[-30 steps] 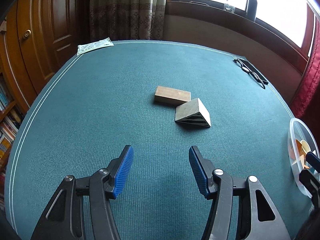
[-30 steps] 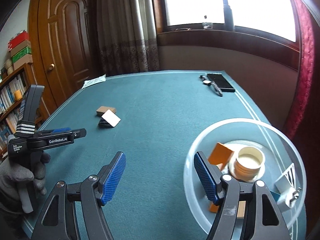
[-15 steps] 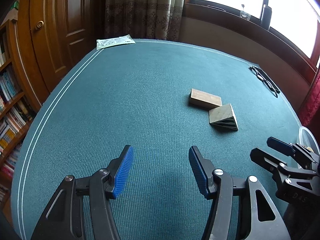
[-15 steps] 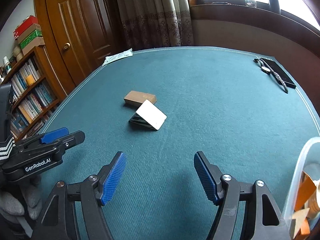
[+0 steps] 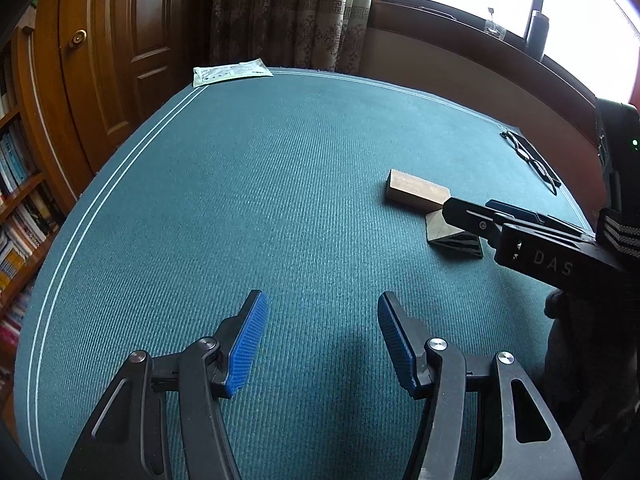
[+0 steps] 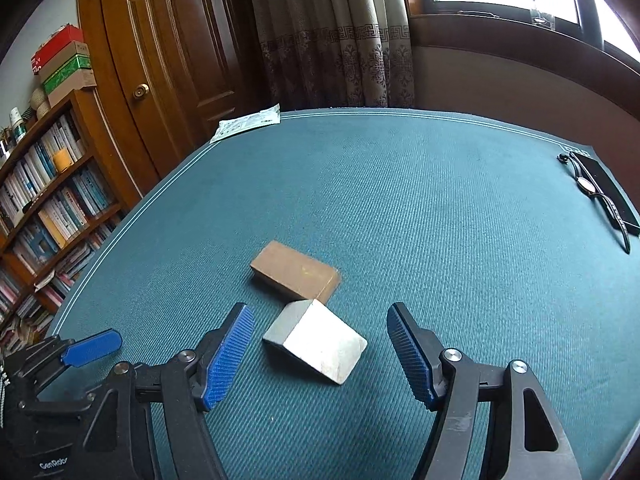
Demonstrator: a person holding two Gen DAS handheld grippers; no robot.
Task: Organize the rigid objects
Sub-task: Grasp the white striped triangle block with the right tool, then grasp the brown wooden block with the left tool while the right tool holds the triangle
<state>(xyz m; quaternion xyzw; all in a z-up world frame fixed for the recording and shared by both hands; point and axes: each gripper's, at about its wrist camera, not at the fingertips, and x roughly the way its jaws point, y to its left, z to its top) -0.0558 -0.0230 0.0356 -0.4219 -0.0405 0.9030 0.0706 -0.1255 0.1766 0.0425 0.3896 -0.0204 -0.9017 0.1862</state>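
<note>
Teal ribbed cloth covers the bench (image 5: pixel 280 184) in the left wrist view. The left gripper (image 5: pixel 320 336) hangs over bare cloth with its fingers moderately apart and nothing between them. Ahead and to the right of these fingers lies a wooden block (image 5: pixel 416 191), and just behind it a grey wedge (image 5: pixel 454 236), partly hidden by the right gripper (image 5: pixel 472 220), which reaches in from the right above it. A paper sheet (image 5: pixel 230 72) lies at the far left corner and a pair of glasses (image 5: pixel 530 160) at the far right edge.

In the right wrist view, the right gripper (image 6: pixel 320 354) has its fingers wide but closing, one on each side of the wedge (image 6: pixel 320 340). The pads are clear of the wedge, so nothing is held. The block (image 6: pixel 296 271) lies just beyond the fingertips, its near corner touching or nearly touching the wedge. A watch (image 6: pixel 586 184) rests on a dark case far right.

Judgement: the step in hand is the approach to grasp the wedge. The next move calls for lowering the fingers around it, centring them on its flat sides rather than its slope, then closing without nudging the block.
</note>
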